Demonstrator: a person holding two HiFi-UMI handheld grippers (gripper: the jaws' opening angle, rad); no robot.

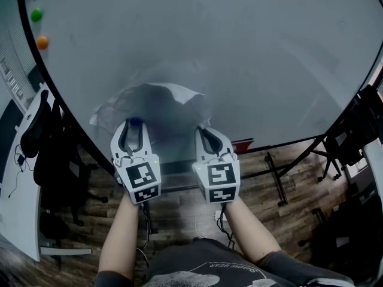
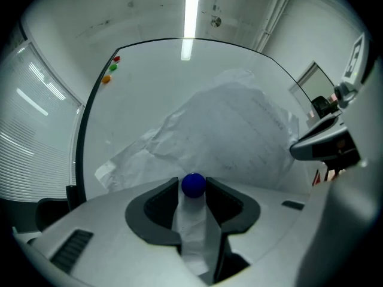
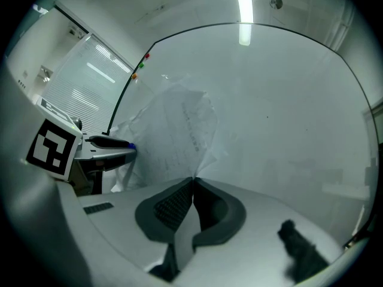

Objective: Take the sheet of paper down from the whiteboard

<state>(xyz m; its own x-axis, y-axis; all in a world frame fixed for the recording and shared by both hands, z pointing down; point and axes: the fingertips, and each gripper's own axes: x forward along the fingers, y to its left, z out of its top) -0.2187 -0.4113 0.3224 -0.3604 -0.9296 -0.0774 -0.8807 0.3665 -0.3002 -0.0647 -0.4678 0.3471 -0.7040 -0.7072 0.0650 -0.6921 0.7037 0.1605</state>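
White paper point(image 1: 157, 100), crumpled, on board point(image 1: 251, 52) just ahead of both claws. R claw point(image 3: 192, 180) fully closed, pinching paper edge. L claw point(image 2: 193, 189) part-open, tips gripping blue magnet point(image 2: 193, 184).

Place: office
Shown by: standing whiteboard point(image 1: 251, 58), black desk chair point(image 1: 43, 151), window blinds point(image 2: 33, 124), long ceiling lamp point(image 2: 191, 8)
Floor: wood planks point(image 1: 179, 205)

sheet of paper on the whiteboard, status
Left gripper jaws shut on blue magnet. Right gripper jaws pinch sheet of paper. Paper crumpled against whiteboard.
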